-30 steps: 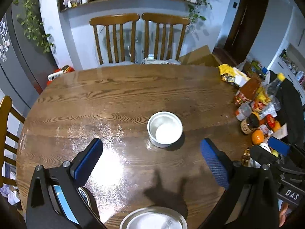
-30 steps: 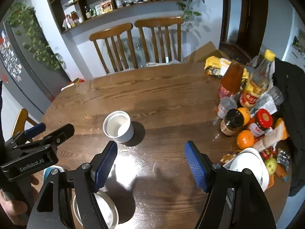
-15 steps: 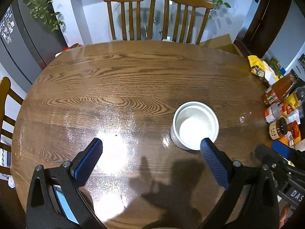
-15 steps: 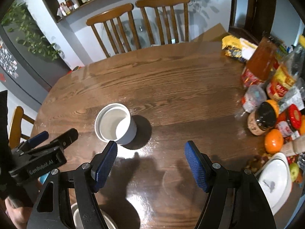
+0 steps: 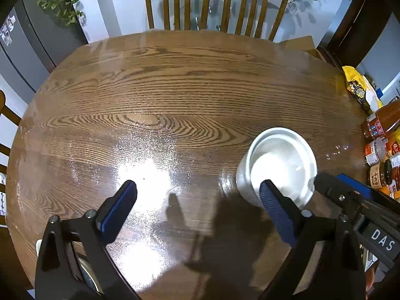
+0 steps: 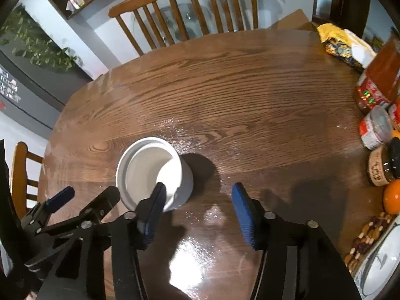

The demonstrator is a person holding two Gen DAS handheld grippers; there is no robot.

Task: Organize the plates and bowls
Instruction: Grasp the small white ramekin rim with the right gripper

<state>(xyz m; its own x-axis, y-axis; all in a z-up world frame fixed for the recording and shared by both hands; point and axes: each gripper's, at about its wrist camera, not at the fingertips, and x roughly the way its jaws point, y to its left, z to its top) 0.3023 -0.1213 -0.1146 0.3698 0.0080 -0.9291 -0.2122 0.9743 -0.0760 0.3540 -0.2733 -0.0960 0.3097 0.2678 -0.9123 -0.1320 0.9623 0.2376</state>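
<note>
A white bowl stands upright and empty on the wooden table. My left gripper hovers low over the table, jaws wide and closing a little. Its right fingertip overlaps the bowl's near rim, and its left finger is over bare wood. In the right wrist view the same bowl sits lower left. My right gripper is closing, its left fingertip over the bowl's opening. The right finger stands well clear of the bowl's wall, so no pad presses on it.
Sauce bottles, jars, an orange, nuts and a white plate crowd the table's right edge. A yellow snack bag lies at the far right. Two wooden chairs stand behind the table.
Both grippers have sunk toward the table and closed in on the white bowl, which now looks larger and meets their fingers. The right jaws have narrowed clearly.
</note>
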